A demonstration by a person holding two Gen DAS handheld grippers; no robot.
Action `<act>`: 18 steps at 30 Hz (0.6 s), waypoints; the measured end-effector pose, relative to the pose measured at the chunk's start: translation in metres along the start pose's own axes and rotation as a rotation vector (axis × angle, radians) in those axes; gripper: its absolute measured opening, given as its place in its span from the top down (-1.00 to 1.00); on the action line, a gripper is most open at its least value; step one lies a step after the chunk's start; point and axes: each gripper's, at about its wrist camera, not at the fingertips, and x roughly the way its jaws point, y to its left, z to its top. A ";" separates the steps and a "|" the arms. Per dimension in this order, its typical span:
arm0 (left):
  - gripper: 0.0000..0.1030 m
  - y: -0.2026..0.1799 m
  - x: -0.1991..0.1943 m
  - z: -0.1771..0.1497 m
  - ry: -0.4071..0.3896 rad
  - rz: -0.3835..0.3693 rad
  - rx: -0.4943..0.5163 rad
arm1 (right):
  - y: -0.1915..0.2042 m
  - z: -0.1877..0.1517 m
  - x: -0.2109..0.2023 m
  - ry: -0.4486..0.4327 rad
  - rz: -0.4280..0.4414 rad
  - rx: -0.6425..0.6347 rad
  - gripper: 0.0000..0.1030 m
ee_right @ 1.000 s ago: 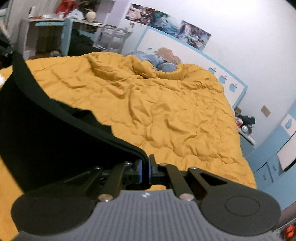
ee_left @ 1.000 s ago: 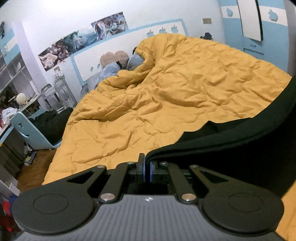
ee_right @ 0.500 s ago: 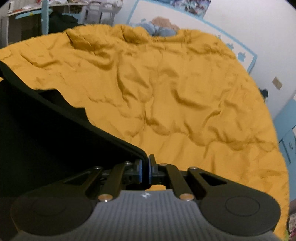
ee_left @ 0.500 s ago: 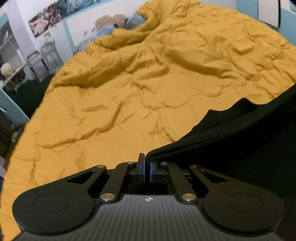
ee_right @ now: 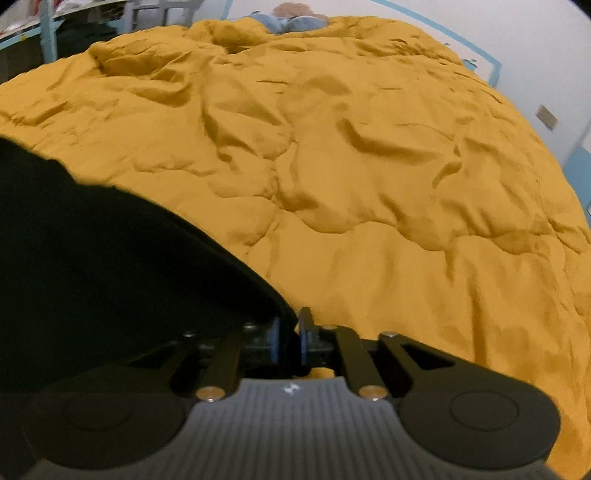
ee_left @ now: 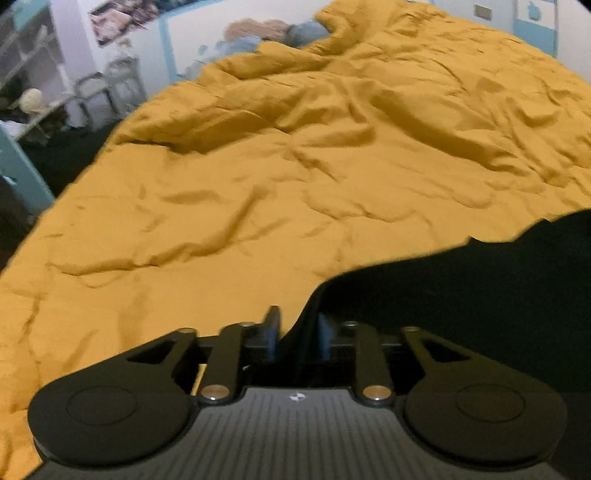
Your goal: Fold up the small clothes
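Note:
A black garment [ee_left: 480, 295] lies over the mustard quilt [ee_left: 240, 206] and fills the right of the left wrist view. Its edge runs down between the pads of my left gripper [ee_left: 297, 336], whose jaws are opening and stand apart around the cloth without pressing it. In the right wrist view the same garment [ee_right: 92, 258] covers the left side on the quilt [ee_right: 388, 192]. Its rim ends at my right gripper [ee_right: 290, 339], whose jaws are opening too, with a narrow gap and the cloth edge between the pads.
The rumpled quilt stretches far ahead of both grippers. Blue pillows and a plush toy [ee_left: 273, 31] sit at the white headboard. Shelves and a metal rack [ee_left: 110, 88] stand off the bed's left side, and a desk [ee_right: 44, 33] shows at top left.
Both grippers have sunk toward the quilt, carrying the black garment down onto it. Their jaws, shut on the cloth edge before, now stand apart.

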 end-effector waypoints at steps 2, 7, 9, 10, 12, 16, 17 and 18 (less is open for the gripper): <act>0.23 0.006 -0.008 0.002 -0.020 0.030 -0.023 | -0.004 0.000 -0.006 -0.019 -0.061 0.014 0.57; 0.18 0.021 -0.043 0.007 -0.010 0.057 -0.026 | -0.022 -0.004 -0.039 -0.004 -0.007 0.106 0.56; 0.18 0.026 -0.062 0.005 0.004 0.055 -0.026 | -0.022 -0.008 -0.057 0.021 0.031 0.118 0.49; 0.17 0.028 -0.073 0.003 0.011 0.049 -0.030 | -0.020 -0.011 -0.068 0.032 0.051 0.118 0.48; 0.03 0.034 -0.096 -0.003 0.017 0.026 -0.040 | -0.015 -0.016 -0.089 0.055 0.074 0.110 0.39; -0.03 0.037 -0.143 -0.025 0.041 -0.034 -0.039 | -0.007 -0.035 -0.134 0.118 0.140 0.158 0.39; -0.03 0.036 -0.153 -0.032 0.048 -0.045 -0.037 | -0.006 -0.041 -0.143 0.137 0.155 0.178 0.39; -0.04 0.035 -0.162 -0.039 0.056 -0.051 -0.037 | -0.004 -0.050 -0.153 0.152 0.168 0.204 0.37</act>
